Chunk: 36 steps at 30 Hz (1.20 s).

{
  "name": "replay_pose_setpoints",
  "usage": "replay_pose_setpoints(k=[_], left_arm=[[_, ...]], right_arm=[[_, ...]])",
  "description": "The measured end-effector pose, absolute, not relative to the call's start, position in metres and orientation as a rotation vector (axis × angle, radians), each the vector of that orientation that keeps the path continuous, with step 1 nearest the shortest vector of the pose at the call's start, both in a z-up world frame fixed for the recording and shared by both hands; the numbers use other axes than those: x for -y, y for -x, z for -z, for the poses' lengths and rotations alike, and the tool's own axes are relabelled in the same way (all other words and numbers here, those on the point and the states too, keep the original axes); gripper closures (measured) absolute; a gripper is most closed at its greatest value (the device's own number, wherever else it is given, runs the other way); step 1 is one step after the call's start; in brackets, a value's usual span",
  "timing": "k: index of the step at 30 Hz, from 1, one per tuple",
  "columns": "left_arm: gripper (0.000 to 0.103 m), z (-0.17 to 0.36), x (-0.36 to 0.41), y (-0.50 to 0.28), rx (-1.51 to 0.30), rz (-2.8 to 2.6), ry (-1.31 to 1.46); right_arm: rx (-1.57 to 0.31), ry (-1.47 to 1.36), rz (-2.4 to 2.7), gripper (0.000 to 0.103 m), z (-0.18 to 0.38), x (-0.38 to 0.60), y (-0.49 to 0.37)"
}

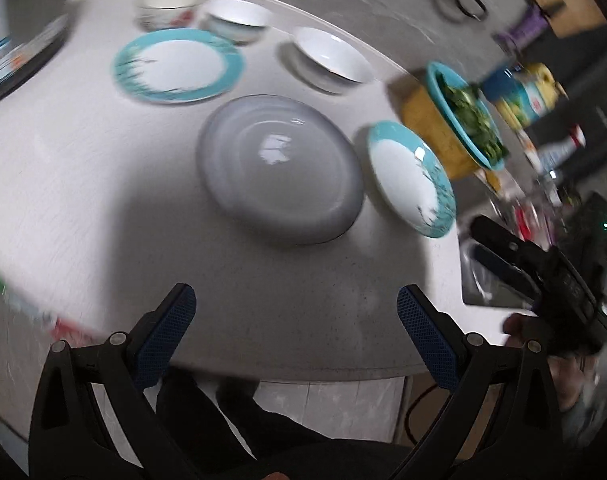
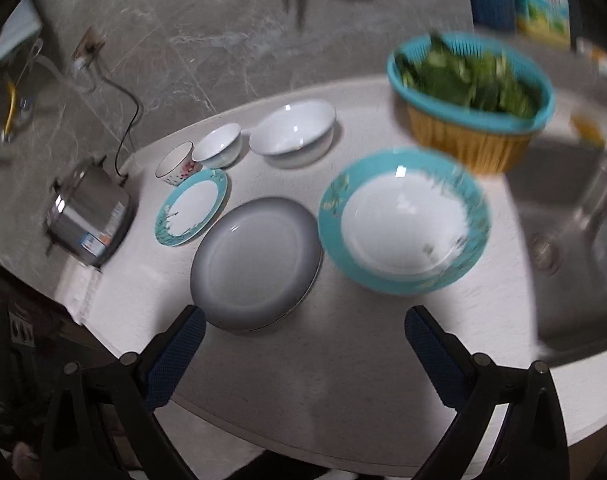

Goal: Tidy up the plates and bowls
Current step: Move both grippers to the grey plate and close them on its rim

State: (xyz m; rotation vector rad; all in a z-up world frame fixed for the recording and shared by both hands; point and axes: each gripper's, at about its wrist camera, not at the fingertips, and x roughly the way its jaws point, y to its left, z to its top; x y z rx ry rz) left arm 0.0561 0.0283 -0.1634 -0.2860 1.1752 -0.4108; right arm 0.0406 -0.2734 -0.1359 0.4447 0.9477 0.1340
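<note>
So the grey plate [image 2: 257,264] sits flat in the middle of the white counter [image 2: 363,360], with a deep teal-rimmed plate [image 2: 403,220] just to its right and a smaller teal-rimmed plate [image 2: 192,208] beside its far left edge. Behind those is a row of three: a big white bowl [image 2: 293,134], a smaller white bowl [image 2: 217,146] and a flowery cup [image 2: 175,168].

Both grippers hang above the near edge of the counter, empty. Left gripper [image 1: 295,324] has its fingers spread wide, and the right gripper [image 2: 303,344] does too.

Only the right wrist view shows the steel sink [image 2: 575,248], the metal pot [image 2: 89,218] on the left and the wall socket with a cord. The left wrist view catches the right gripper from outside, plus bottles past the basket of greens [image 1: 463,120]. The wall is grey marble-look tile, and everything's pretty motion-blurred.
</note>
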Motion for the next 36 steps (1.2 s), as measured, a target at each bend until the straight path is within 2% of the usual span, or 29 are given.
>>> replay_pose_setpoints(k=[5, 9, 14, 19, 20, 22, 24, 29, 36], left_arm=[[0.002, 0.193, -0.036, -0.122, -1.239, 0.435, 0.201], [0.003, 0.225, -0.052, -0.174, -1.330, 0.489, 0.216], [0.003, 0.235, -0.048, -0.218, -1.335, 0.578, 0.114], [0.004, 0.243, -0.041, -0.237, -1.372, 0.651, 0.152], [0.006, 0.246, -0.039, -0.241, -1.385, 0.658, 0.155], [0.025, 0.249, -0.040, -0.243, -1.407, 0.658, 0.169], [0.028, 0.253, -0.039, -0.250, -1.424, 0.640, 0.166], [0.028, 0.256, -0.034, -0.261, -1.427, 0.600, 0.141], [0.028, 0.257, -0.042, -0.270, -1.416, 0.646, 0.157]], right_arm=[[-0.962, -0.565, -0.163, 0.007, 0.182, 0.272, -0.064], [-0.966, -0.627, -0.147, 0.017, 0.207, 0.264, -0.082], [-1.012, -0.885, -0.101, 0.017, 0.244, 0.265, -0.095], [-1.006, -0.883, -0.090, 0.021, 0.243, 0.257, -0.102], [-1.019, -0.885, -0.106, 0.026, 0.244, 0.257, -0.107], [-1.045, -0.871, -0.132, 0.032, 0.245, 0.255, -0.119], [-1.072, -0.844, -0.141, 0.037, 0.242, 0.254, -0.127], [-1.113, -0.803, -0.165, 0.038, 0.241, 0.250, -0.141], [-1.079, -0.791, -0.169, 0.038, 0.240, 0.253, -0.147]])
